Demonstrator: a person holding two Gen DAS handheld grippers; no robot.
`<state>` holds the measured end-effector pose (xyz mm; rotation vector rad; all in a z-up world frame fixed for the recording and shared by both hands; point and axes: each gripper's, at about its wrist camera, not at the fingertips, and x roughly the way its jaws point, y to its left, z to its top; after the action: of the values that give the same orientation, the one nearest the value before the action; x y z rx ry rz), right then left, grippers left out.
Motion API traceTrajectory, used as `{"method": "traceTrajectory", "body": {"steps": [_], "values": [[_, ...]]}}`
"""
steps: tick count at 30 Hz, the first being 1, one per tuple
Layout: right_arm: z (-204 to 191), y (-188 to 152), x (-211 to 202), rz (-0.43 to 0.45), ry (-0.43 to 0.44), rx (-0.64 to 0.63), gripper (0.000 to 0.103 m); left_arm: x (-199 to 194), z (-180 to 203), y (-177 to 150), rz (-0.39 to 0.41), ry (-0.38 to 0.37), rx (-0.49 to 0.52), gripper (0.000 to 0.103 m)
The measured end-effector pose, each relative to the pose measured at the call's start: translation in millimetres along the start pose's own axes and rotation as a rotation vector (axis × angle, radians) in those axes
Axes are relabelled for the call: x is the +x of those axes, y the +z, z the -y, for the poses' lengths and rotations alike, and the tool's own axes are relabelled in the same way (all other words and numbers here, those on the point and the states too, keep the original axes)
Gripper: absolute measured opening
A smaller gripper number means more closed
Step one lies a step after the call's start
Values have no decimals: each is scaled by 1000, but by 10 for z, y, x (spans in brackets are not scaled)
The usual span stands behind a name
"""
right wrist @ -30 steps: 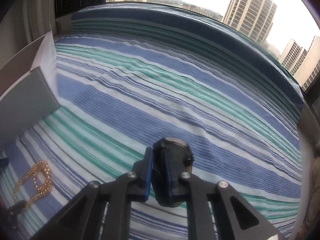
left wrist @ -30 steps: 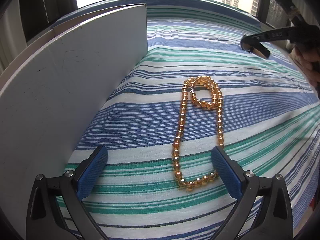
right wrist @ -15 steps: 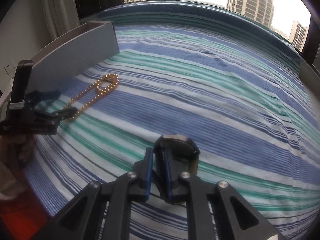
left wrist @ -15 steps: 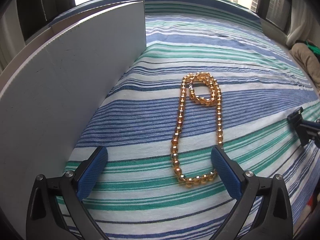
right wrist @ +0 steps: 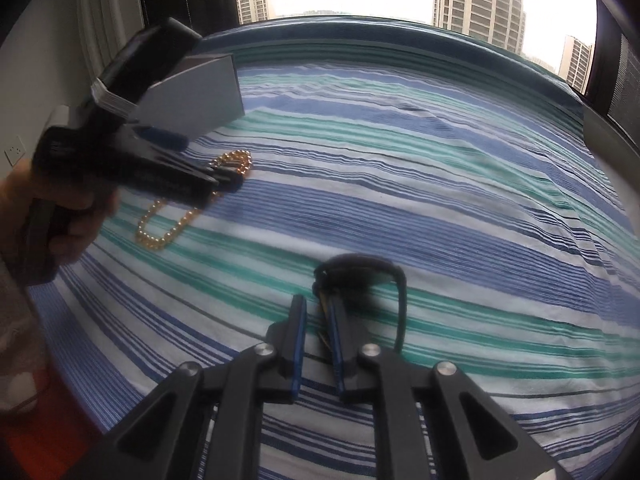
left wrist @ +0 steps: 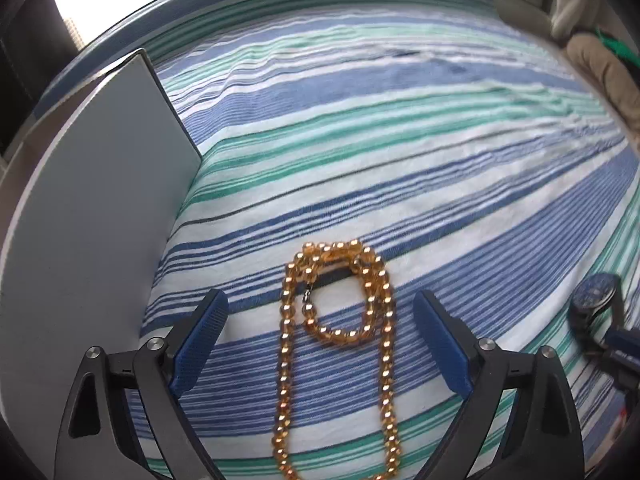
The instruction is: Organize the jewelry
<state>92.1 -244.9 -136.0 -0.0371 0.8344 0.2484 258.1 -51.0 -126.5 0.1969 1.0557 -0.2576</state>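
Amber beads of the necklace lie looped between the wide-open left gripper. The right gripper clamps a dark watch. Pinching one strand could leave the rest trailing and snag the bed sheet.

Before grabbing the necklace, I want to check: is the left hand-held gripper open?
Open: the left hand-held gripper has its jaws spread either side of the necklace.

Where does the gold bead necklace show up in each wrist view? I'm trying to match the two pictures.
Left wrist view: the necklace lies at bottom centre, between the open fingers of the left gripper.
Right wrist view: the necklace lies at mid-left, partly hidden behind the left gripper.
Shared landmark: the grey box standing beside the necklace.
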Motion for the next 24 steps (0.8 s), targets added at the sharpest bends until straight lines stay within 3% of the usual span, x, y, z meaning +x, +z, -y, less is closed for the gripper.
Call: {"method": "traceTrajectory", "body": {"steps": [1, 2, 3, 4, 5, 7, 8, 10, 13, 18, 21, 24], "values": [[12, -4, -48, 7, 10, 8, 18, 21, -33, 8, -12, -28, -29, 87], [36, -18, -108, 17, 25, 21, 23, 3, -58, 11, 0, -31, -48, 78], [74, -36, -178, 31, 44, 41, 37, -24, -59, 7, 18, -30, -43, 55], [121, -49, -250, 48, 65, 65, 45, -49, -39, -3, 31, -33, -29, 39], [168, -64, -316, 62, 85, 91, 46, -64, -33, -17, 31, -34, -20, 29], [307, -67, -417, 78, 103, 148, 46, -108, -83, -68, 34, -77, -49, 22], [400, -68, -455, 84, 98, 177, 46, -140, -129, -105, 41, -100, -80, 21], [606, -70, -476, 77, 54, 221, 46, -237, -230, -184, 65, -162, -145, 5], [867, -81, -398, 19, -20, 255, 46, -408, -389, -330, 100, -246, -236, 5], [906, -26, -231, -36, 30, 247, 46, -838, -523, -551, 178, -344, -311, 5], [776, 54, -51, -76, 74, 220, 46, -1123, -529, -569, 230, -385, -321, 5], [601, 76, 151, -124, 62, 163, 46, -1456, -548, -579, 290, -417, -320, 5]]}}
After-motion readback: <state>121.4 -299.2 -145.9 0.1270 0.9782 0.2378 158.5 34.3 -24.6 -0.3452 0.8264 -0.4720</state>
